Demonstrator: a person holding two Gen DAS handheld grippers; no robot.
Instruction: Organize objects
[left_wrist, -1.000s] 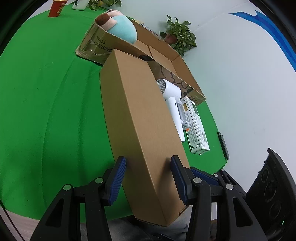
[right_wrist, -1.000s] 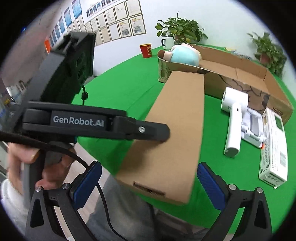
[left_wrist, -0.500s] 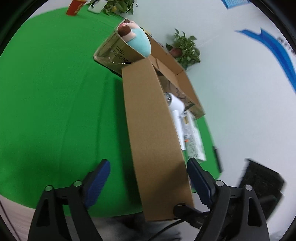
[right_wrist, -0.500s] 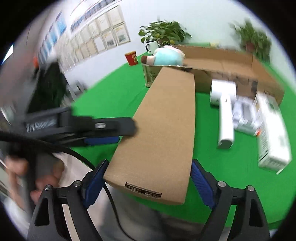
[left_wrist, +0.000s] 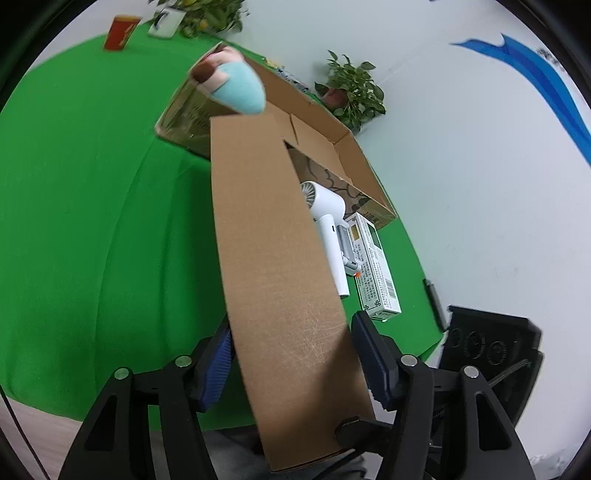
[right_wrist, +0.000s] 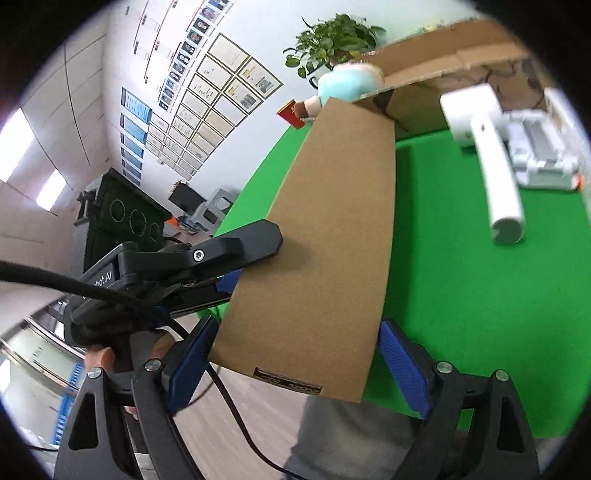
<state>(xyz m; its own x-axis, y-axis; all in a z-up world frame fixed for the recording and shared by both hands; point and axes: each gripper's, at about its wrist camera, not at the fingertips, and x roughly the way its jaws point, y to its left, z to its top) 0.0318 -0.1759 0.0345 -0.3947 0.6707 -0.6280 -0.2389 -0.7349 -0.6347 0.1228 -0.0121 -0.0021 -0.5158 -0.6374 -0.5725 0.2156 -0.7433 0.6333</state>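
Cardboard box (left_wrist: 280, 266): left tongs (left_wrist: 291, 365) closing round it; right tongs (right_wrist: 295, 369) spread astride.

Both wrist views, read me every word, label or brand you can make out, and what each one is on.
"bot.AI", partly hidden: left gripper body.
Dark lettering, blurred: end of the open cardboard box.
Small print, unreadable: white carton.
Yellow mark, unreadable: red cup.
Wall posters: too small.

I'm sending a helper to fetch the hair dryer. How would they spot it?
On the green table, look beside the big open cardboard carton. The hair dryer lies between the long brown box and a printed white packet; it alone is smooth, white, with a round vented head.
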